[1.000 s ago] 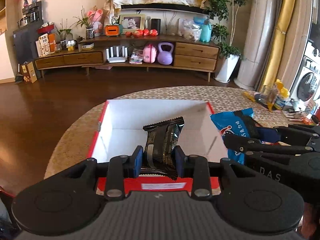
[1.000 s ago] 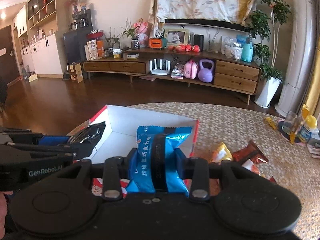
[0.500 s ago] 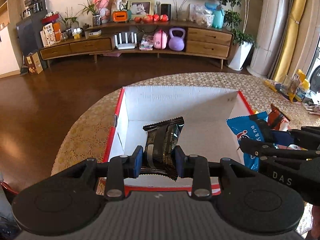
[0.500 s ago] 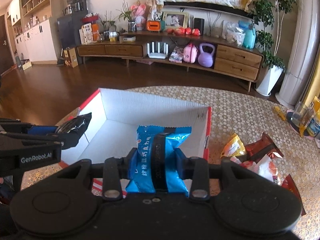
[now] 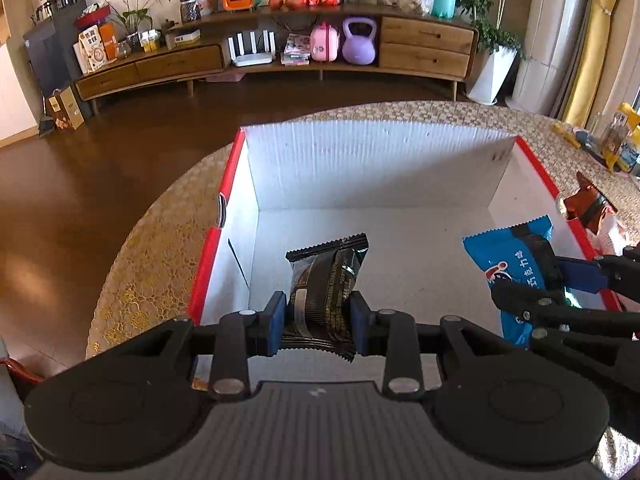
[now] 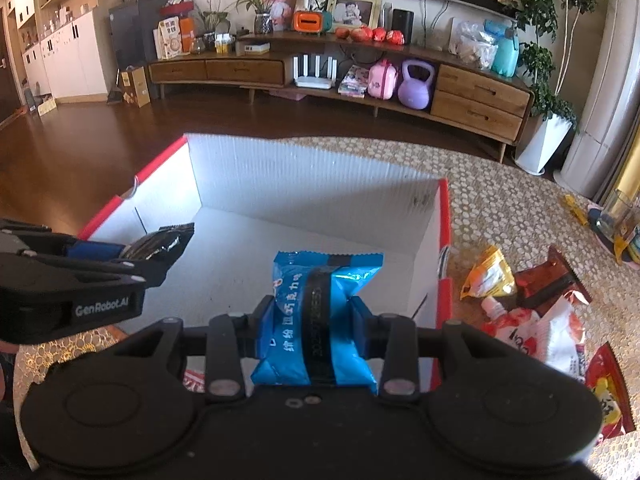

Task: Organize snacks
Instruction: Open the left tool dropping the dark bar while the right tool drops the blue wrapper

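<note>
Living-room table, white box with red rim [image 5: 230,168] open under both grippers.

Left gripper [image 5: 318,322] clamps a black snack packet [image 5: 324,280] between its blue pads; right gripper [image 6: 312,328] pinches a blue snack packet [image 6: 320,312] likewise, each hanging over the box's bare floor just ahead of the jaws. I'd lower both close to the bottom, keep them apart, then release flat. More loose wrappers [image 6: 532,312] lie beyond the box wall, to the right gripper's right.
</note>
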A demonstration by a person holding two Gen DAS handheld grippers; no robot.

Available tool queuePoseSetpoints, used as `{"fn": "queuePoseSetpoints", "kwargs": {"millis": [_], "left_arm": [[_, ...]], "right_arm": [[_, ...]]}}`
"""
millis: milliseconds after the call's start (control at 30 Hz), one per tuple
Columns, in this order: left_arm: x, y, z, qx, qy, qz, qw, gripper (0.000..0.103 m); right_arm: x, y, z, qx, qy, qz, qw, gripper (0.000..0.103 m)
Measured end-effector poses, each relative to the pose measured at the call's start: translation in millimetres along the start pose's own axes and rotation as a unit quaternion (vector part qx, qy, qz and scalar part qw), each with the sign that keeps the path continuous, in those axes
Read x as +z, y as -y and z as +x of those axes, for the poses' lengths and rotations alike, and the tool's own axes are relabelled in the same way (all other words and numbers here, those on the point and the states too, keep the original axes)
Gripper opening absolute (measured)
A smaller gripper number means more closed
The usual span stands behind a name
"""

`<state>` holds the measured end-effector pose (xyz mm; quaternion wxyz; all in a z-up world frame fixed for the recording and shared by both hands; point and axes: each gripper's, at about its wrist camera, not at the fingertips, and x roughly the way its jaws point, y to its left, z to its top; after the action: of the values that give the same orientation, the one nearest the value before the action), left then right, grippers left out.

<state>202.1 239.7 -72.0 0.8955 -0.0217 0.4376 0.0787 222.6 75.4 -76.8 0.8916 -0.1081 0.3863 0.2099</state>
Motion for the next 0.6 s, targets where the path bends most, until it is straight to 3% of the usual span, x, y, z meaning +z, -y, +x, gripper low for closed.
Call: {"fn": "queuePoseSetpoints", "kwargs": {"millis": [333, 367, 433, 467, 600], "left_arm": [[-2.8, 5.3, 7.1, 0.007, -0.003, 0.009, 0.9999, 0.035], [-3.0, 6.5, 5.4, 0.01, 0.0, 0.011, 0.9999, 0.038], [-1.9, 8.4, 0.6, 0.014, 0.008, 0.012, 0.9998, 0.064], [-2.1, 8.9, -3.0, 0.014, 0.015, 0.013, 0.9997, 0.069], [-1.2, 9.7, -12.0, 0.012, 0.025, 0.011, 0.9995, 0.07]], "right_arm": [[-3.3, -0.8, 4.5, -0.002, -0.008, 0.0, 1.0, 0.039], [-3.9, -0.2, 4.0, -0.003, -0.007, 0.001, 1.0, 0.039], [-4.6, 1.8, 3.0, -0.002, -0.008, 0.005, 1.0, 0.04], [-4.8, 2.2, 1.6, -0.002, -0.007, 0.007, 1.0, 0.042], [-4.6, 2.7, -9.1, -0.002, 0.006, 0.008, 1.0, 0.056]]}}
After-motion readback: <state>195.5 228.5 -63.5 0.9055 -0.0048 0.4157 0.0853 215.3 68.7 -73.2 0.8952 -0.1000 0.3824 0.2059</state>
